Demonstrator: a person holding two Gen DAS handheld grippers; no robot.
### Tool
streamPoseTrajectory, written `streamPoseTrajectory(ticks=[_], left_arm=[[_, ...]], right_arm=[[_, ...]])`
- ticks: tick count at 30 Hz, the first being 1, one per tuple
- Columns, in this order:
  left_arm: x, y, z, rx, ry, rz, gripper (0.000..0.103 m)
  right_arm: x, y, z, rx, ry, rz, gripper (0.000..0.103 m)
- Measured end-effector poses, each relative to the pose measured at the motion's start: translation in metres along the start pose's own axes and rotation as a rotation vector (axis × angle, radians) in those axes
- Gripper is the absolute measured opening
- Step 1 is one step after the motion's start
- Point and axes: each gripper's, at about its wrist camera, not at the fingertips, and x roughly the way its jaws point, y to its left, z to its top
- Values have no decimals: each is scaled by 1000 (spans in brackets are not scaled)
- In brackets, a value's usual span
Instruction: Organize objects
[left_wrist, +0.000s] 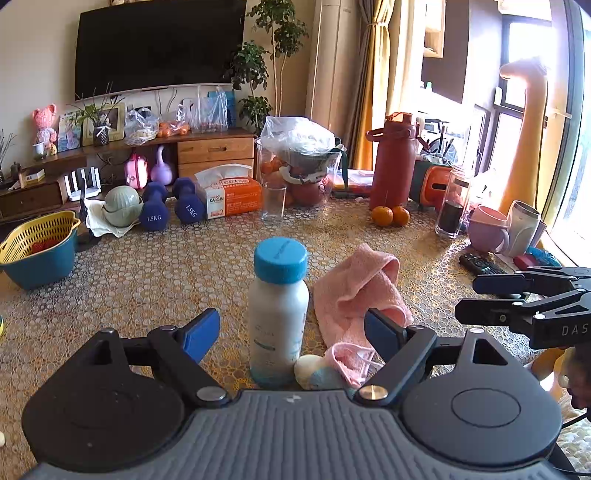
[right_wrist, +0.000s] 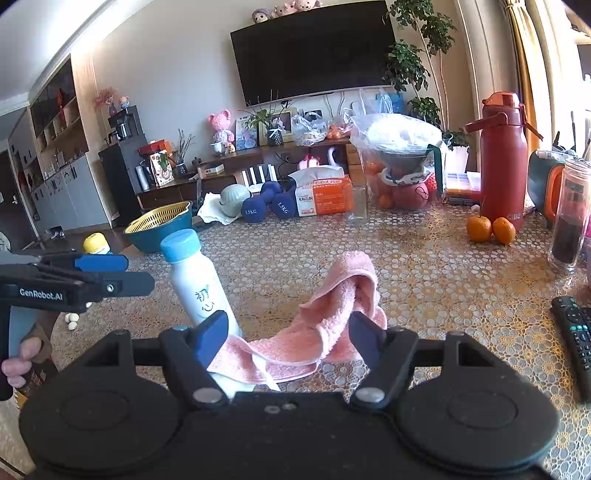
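A white bottle with a blue cap (left_wrist: 277, 310) stands upright on the patterned table, between the fingers of my open left gripper (left_wrist: 291, 334), untouched by either pad. A crumpled pink towel (left_wrist: 360, 295) lies just right of it, with a small pale object (left_wrist: 314, 371) at its near end. In the right wrist view my right gripper (right_wrist: 288, 338) is open, its fingers on either side of the pink towel (right_wrist: 332, 317); the bottle (right_wrist: 197, 280) stands to its left. The left gripper (right_wrist: 92, 275) shows at the left edge there, the right gripper (left_wrist: 480, 299) at the right edge of the left view.
A yellow-and-blue colander basket (left_wrist: 35, 245) sits at the table's left. Dumbbells (left_wrist: 171, 206), a tissue box (left_wrist: 231, 195), a glass (left_wrist: 273, 203), a red flask (left_wrist: 393, 162), two oranges (left_wrist: 389, 215), mugs (left_wrist: 487, 229) and a remote (right_wrist: 574, 332) stand along the back and right.
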Motion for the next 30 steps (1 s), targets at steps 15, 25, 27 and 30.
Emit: streamPoseTrajectory(ticks=[15,25,27,30], left_arm=[[-24,-20,-37,-9,2,49,103],[-24,-24,-40,1,-20,70,103],[-24,-23,-40,-1,-20,73,103],[-22,-22,-40,-9,-14,71,103]], right_arm=[[-38,45,-22,-60,-94,-50,75],[-42,50,-28,-52,-94,-59,75],[-41,50,-29,-47,-90,-62,75],[-40,49,-29,-36,-85,-67,76]])
